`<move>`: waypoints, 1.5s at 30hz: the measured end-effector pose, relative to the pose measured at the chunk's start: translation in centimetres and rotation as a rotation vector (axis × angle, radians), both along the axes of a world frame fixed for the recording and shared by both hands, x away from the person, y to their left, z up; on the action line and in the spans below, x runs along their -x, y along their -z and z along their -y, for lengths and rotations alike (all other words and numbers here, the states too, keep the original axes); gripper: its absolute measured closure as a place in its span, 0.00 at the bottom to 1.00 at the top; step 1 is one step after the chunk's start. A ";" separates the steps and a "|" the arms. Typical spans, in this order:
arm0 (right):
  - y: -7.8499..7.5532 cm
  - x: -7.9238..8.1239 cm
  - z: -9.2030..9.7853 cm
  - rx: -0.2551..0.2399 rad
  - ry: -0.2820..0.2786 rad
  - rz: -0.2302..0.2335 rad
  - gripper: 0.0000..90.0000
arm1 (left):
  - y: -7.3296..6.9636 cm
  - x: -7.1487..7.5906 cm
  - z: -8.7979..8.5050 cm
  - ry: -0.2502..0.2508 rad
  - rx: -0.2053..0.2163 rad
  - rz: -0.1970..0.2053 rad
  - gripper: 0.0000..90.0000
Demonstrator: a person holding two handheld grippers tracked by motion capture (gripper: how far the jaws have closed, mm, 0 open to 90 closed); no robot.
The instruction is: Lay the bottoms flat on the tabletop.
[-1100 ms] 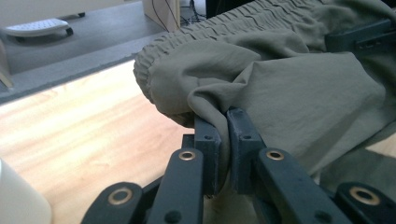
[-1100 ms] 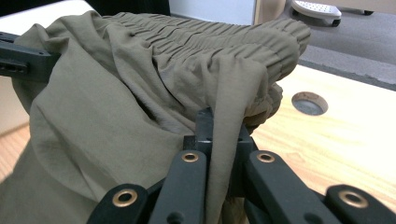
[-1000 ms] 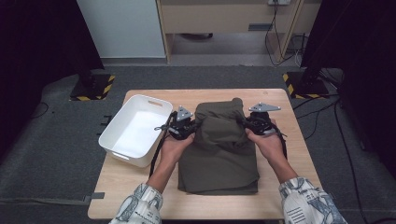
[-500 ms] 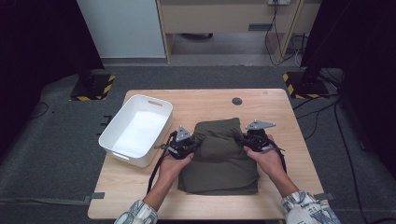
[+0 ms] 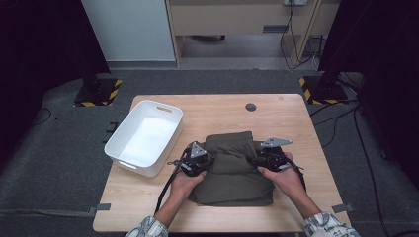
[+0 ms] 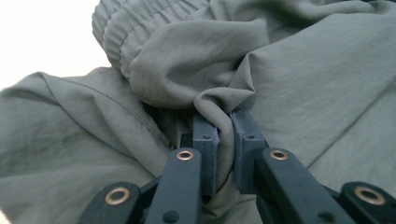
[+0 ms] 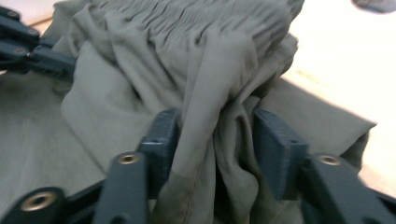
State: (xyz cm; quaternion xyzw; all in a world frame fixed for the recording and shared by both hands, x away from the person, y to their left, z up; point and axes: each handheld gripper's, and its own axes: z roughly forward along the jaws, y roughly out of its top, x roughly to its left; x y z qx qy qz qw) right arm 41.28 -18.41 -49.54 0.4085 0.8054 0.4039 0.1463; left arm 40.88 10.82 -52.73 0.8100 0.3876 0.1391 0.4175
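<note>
Black jaws w/ brass rivets, grey top plates, patterned sleeves (image 5: 148,228).

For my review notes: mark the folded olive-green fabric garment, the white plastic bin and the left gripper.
folded olive-green fabric garment (image 5: 232,180), high view, flat lower layer.
white plastic bin (image 5: 129,161), high view, near rim.
left gripper (image 6: 225,128), left gripper view, between its fingertips, pinching cloth.

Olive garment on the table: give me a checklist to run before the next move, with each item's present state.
1. Left gripper pinches a fold of the olive garment: ok.
2. Right gripper free of the cloth: not ok; its jaws have just been opening, with bunched fabric between them.
3. Garment folded over on itself, waistband on top: ok.
4. Garment fully on the table: ok.
5. White bin empty beside it: ok.
6. Fold edges aligned underneath: cannot tell.
</note>
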 end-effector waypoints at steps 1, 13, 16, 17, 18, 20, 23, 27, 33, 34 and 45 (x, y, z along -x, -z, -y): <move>0.2 0.0 0.0 0.010 -0.002 -0.013 0.63 | 0.2 -0.1 0.0 -0.003 0.006 -0.004 0.91; 2.7 -5.4 -0.8 0.075 0.071 -0.016 0.65 | 0.6 -4.2 1.1 -0.103 0.011 0.010 0.89; 2.8 -6.6 -1.1 0.066 0.104 -0.016 0.65 | 0.7 -5.4 1.2 -0.131 0.015 0.006 0.88; 2.8 -6.8 -1.2 0.074 0.105 -0.015 0.64 | 0.7 -5.6 1.2 -0.135 0.013 0.005 0.87; 2.8 -6.9 -1.3 0.078 0.110 -0.012 0.63 | 0.7 -5.8 1.1 -0.136 0.013 0.005 0.86; 2.8 -7.0 -1.5 0.085 0.112 -0.011 0.60 | 0.6 -5.9 1.0 -0.143 0.018 0.003 0.82; 2.6 -6.9 -1.4 0.085 0.117 -0.017 0.51 | 0.1 -5.7 0.8 -0.155 0.011 0.013 0.69; 1.5 -6.7 -0.7 0.054 0.128 -0.012 0.36 | -1.6 -5.3 0.2 -0.158 0.036 0.051 0.55; -0.7 -6.8 -0.5 0.013 0.121 -0.007 0.25 | -4.1 -5.5 0.1 -0.131 0.070 0.079 0.51; -1.1 -6.8 -0.6 0.018 0.126 -0.003 0.23 | -4.5 -5.7 0.3 -0.130 0.059 0.079 0.51; -2.5 -8.2 -0.6 0.002 0.131 0.015 0.72 | -4.5 -7.6 0.7 -0.139 -0.007 0.031 0.69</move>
